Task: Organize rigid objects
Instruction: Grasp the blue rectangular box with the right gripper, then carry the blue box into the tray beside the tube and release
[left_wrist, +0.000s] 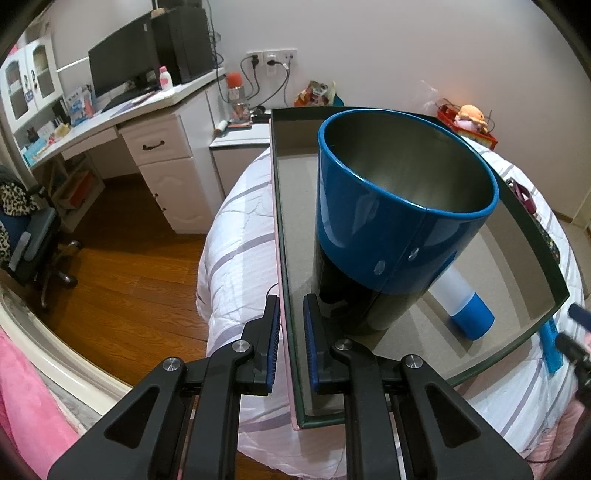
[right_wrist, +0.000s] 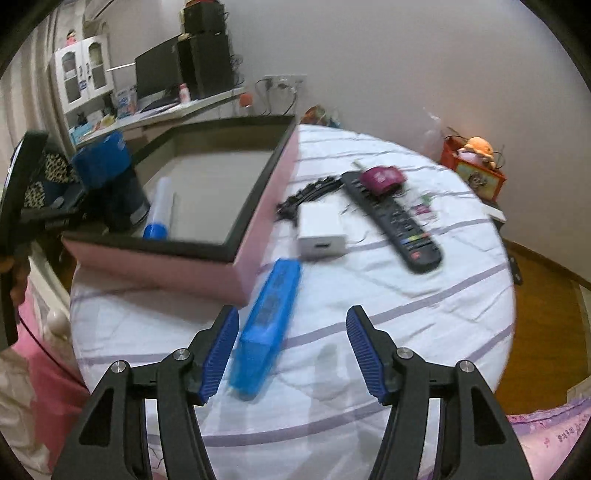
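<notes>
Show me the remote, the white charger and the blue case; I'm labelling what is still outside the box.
remote (right_wrist: 393, 218): right wrist view, on its button face.
white charger (right_wrist: 320, 229): right wrist view, on its top face.
blue case (right_wrist: 267, 321): right wrist view, on its lid, mid-length.

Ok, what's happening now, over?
Left gripper shut on pink box's wall. Right gripper open over long blue plastic case on bed. Blue metal can already in box. Nothing blocking.

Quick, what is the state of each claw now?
Left claw: closed on the box wall.
Right claw: open, holding nothing, blue case lies between its fingers.
</notes>
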